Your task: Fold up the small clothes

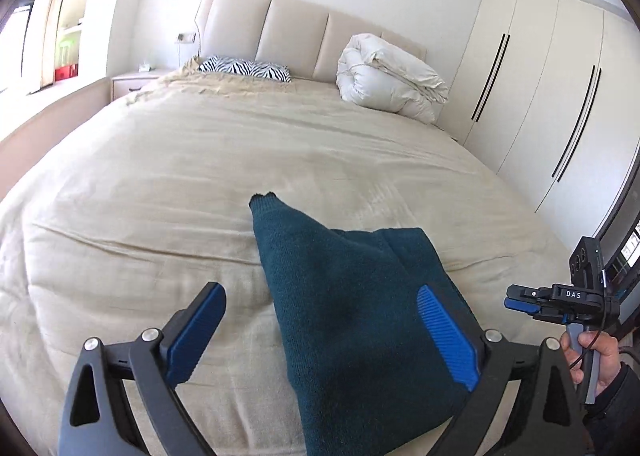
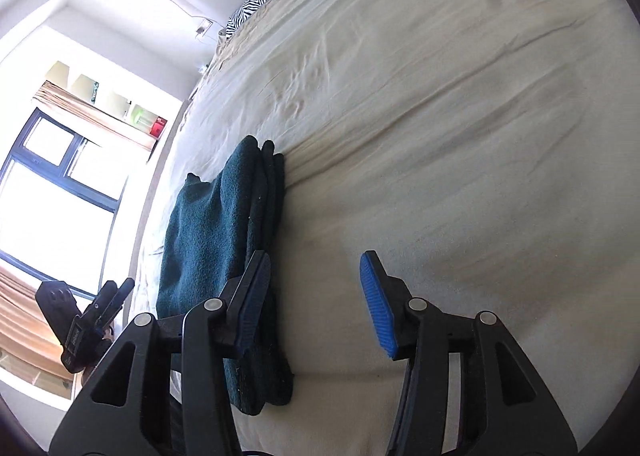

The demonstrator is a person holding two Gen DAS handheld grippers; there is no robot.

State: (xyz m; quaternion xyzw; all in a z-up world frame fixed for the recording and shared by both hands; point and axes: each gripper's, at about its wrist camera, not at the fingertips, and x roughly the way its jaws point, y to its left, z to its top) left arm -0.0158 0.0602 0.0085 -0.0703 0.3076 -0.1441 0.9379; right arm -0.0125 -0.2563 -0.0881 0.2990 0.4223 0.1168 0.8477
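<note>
A dark teal knitted garment (image 1: 352, 296) lies folded in layers on the beige bed sheet (image 1: 180, 176), near the bed's front edge. My left gripper (image 1: 324, 336) hovers over it with its jaws spread wide; the blue pads stand clear of the cloth. In the right wrist view the same garment (image 2: 208, 224) sits left of centre, its stacked layers showing along one edge. My right gripper (image 2: 316, 300) is open beside it, with only bare sheet (image 2: 440, 136) between the pads. Its left finger (image 2: 252, 296) overlaps the garment's edge. Each gripper appears in the other's view: the right gripper (image 1: 520, 302) and the left gripper (image 2: 116, 292).
A rolled white duvet (image 1: 388, 76) and a zebra-print pillow (image 1: 244, 68) lie by the padded headboard. White wardrobes (image 1: 540, 96) line the right side, with a nightstand (image 1: 132, 82) on the far left. A person's hand (image 1: 600, 356) holds the right gripper. A bright window (image 2: 52, 196) is beyond the bed.
</note>
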